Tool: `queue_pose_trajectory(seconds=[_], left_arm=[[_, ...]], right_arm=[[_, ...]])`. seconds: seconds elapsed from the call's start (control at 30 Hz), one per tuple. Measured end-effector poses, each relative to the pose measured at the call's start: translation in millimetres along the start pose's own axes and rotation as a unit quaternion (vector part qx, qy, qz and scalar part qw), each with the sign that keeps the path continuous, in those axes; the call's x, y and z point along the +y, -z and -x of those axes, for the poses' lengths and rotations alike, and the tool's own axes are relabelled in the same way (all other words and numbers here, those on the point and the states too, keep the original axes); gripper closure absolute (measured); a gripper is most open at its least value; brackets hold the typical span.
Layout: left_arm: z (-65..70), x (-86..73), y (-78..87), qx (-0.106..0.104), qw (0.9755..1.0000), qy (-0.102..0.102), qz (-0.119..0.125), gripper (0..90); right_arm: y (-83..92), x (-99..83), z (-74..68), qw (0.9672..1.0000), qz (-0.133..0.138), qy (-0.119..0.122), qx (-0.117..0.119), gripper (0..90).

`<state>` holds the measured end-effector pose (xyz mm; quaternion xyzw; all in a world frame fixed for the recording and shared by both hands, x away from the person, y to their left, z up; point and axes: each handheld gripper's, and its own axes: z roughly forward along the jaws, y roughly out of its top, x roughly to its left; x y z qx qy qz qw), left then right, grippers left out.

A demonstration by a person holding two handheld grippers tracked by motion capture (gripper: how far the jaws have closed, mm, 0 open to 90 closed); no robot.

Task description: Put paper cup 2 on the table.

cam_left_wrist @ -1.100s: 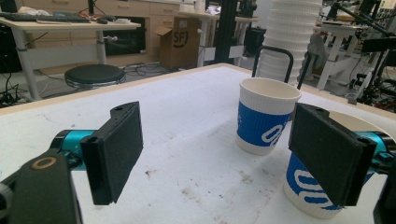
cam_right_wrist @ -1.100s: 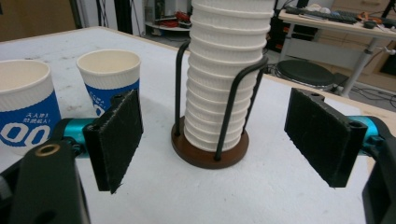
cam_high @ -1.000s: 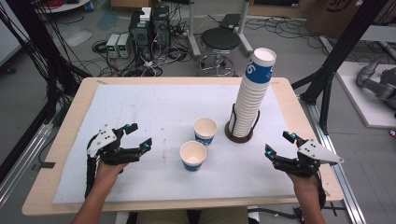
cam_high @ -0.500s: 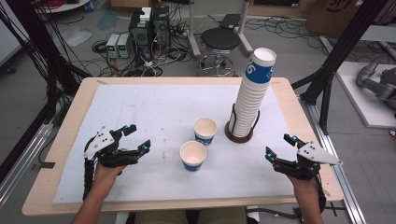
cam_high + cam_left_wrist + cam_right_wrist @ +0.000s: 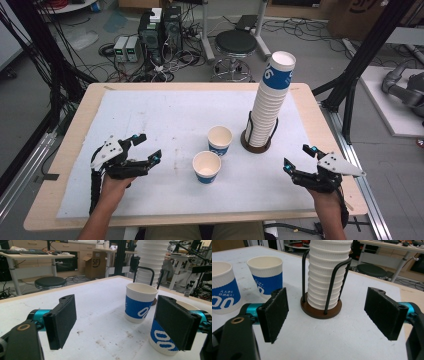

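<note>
1. High view: two paper cups stand upright on the white mat (image 5: 165, 115) near the table's middle. The near cup (image 5: 206, 167) sits just in front of the far cup (image 5: 220, 140), close but apart. The left gripper (image 5: 145, 147) rests on the mat well to the left of the near cup, jaws spread and empty, pointing right toward the cups. The left hand (image 5: 114, 184) comes in from the bottom edge, forearm angled up and inward. The right gripper (image 5: 300, 157) lies low over the mat near the table's right edge, jaws apart with nothing between them, pointing left toward the cups. It is right of the cups and in front of the stack (image 5: 270, 102), which rises tall and leaning slightly from its holder (image 5: 256, 143). The right hand (image 5: 325, 200) also enters from below.

2. Left gripper view: both pads stand wide apart. The near cup (image 5: 162, 340) is partly behind the right pad; the far cup (image 5: 140, 303) stands beyond the gap, with the stack (image 5: 151, 262) behind it.

3. Right gripper view: the jaws are wide and empty, and the holder (image 5: 321, 307) with its stack (image 5: 325, 272) sits straight ahead between them. Both cups, near (image 5: 223, 286) and far (image 5: 264, 276), stand off to the left.
</note>
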<state>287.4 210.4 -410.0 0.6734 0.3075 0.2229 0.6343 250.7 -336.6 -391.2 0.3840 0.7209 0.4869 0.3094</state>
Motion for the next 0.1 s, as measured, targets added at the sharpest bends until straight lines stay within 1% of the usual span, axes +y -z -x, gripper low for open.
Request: queue_pose_trajectory(seconds=[0.1], left_arm=[[-0.6,-0.8,-0.1,0.002,1.0,0.001,0.0,17.7]], right_arm=[[-0.5,0.2,-0.2,1.0,0.002,-0.002,0.003,19.8]])
